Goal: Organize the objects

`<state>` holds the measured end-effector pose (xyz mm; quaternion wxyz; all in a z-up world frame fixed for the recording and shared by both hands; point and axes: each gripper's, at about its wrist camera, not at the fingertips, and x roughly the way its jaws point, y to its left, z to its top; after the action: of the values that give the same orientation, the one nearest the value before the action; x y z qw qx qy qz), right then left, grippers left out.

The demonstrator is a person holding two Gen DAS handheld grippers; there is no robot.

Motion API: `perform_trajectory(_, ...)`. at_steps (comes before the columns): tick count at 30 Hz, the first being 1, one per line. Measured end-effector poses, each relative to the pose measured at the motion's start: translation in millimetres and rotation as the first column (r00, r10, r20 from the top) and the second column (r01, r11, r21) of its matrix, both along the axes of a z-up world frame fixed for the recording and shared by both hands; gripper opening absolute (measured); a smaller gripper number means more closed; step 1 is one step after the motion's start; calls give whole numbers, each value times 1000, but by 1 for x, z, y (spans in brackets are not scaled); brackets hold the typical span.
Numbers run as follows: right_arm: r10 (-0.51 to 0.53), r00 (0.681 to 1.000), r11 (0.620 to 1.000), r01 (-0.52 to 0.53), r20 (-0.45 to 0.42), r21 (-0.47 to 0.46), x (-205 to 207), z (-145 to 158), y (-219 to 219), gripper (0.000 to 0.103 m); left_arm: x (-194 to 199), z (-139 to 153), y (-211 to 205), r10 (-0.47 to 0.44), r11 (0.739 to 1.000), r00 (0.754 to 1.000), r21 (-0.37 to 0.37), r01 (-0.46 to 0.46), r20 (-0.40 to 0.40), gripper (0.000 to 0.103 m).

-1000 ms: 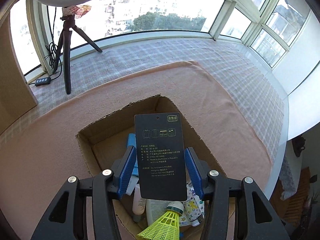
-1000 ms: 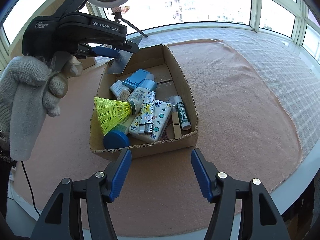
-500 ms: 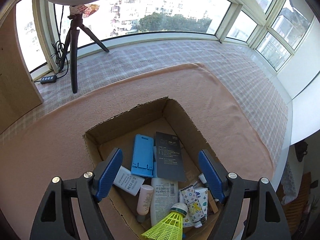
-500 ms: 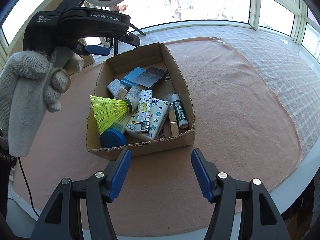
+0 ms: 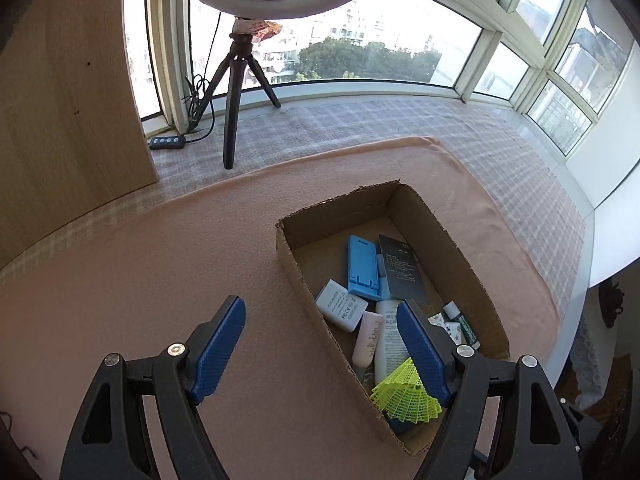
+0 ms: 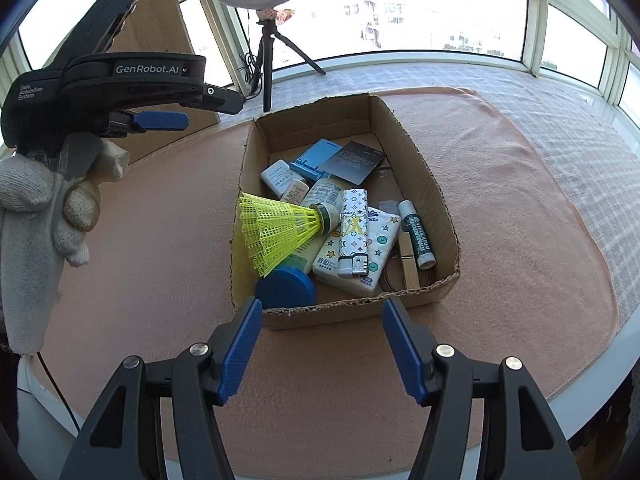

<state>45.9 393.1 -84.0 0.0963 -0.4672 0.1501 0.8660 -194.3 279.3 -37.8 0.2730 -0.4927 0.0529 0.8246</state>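
A cardboard box (image 6: 428, 184) (image 5: 288, 256) sits on the pink cloth and holds several small items. A black card (image 6: 354, 162) (image 5: 402, 266) lies flat at its far end beside a blue phone stand (image 6: 316, 158) (image 5: 362, 266). A yellow shuttlecock (image 6: 276, 230) (image 5: 404, 394), a white patterned lighter (image 6: 352, 236), a tissue pack, a green-capped tube (image 6: 416, 234), a blue lid (image 6: 286, 288) and white bottles fill the near end. My left gripper (image 5: 320, 354) is open and empty, above the box's left wall; in the right wrist view it (image 6: 160, 120) hangs left of the box. My right gripper (image 6: 322, 350) is open and empty before the box's near wall.
A pink cloth (image 6: 520, 208) covers the checked tabletop. A ring light on a black tripod (image 5: 236, 92) (image 6: 266, 56) stands at the back by the windows. A wooden panel (image 5: 68, 100) leans at the left. The table's edge (image 6: 616, 344) curves at the right.
My left gripper opened and let go of the black card, which now lies in the box. The left gripper then drew back and to the left. My right gripper moved closer to the box.
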Motion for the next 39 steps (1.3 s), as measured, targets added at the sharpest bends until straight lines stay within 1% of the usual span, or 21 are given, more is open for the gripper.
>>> perform_trajectory(6, 42, 999, 999, -42, -21, -2, -17, 11, -31, 59, 20, 11, -68, 62, 998, 998, -3, -62, -27, 81)
perform_trajectory(12, 90, 995, 996, -90, -38, 12, -33, 20, -68, 59, 49, 15, -132, 126, 992, 991, -6, -127, -50, 81)
perform_trajectory(15, 116, 992, 993, -115, -47, 17, -40, 24, -86, 59, 65, 14, -163, 157, 988, 986, 7, -156, -50, 81)
perform_trajectory(23, 167, 982, 985, -164, -83, 47, -53, 36, -134, 59, 112, 6, -235, 244, 969, 968, -15, -245, -55, 81)
perform_trajectory(27, 187, 977, 982, -182, -104, 60, -56, 40, -154, 59, 126, 3, -263, 294, 955, 954, -19, -296, -57, 81)
perform_trajectory(31, 203, 973, 979, -201, -113, 23, -58, 39, -169, 59, 139, -6, -288, 340, 940, 939, -18, -341, -45, 81)
perform_trajectory(33, 213, 971, 977, -213, -110, 18, -59, 37, -177, 59, 145, -11, -297, 360, 932, 932, -25, -362, -44, 81)
perform_trajectory(35, 229, 968, 973, -227, -104, 25, -59, 35, -186, 59, 152, -16, -304, 383, 922, 922, -37, -385, -50, 81)
perform_trajectory(39, 251, 964, 968, -248, -86, 51, -58, 30, -203, 59, 163, -27, -314, 398, 917, 917, -36, -398, -21, 81)
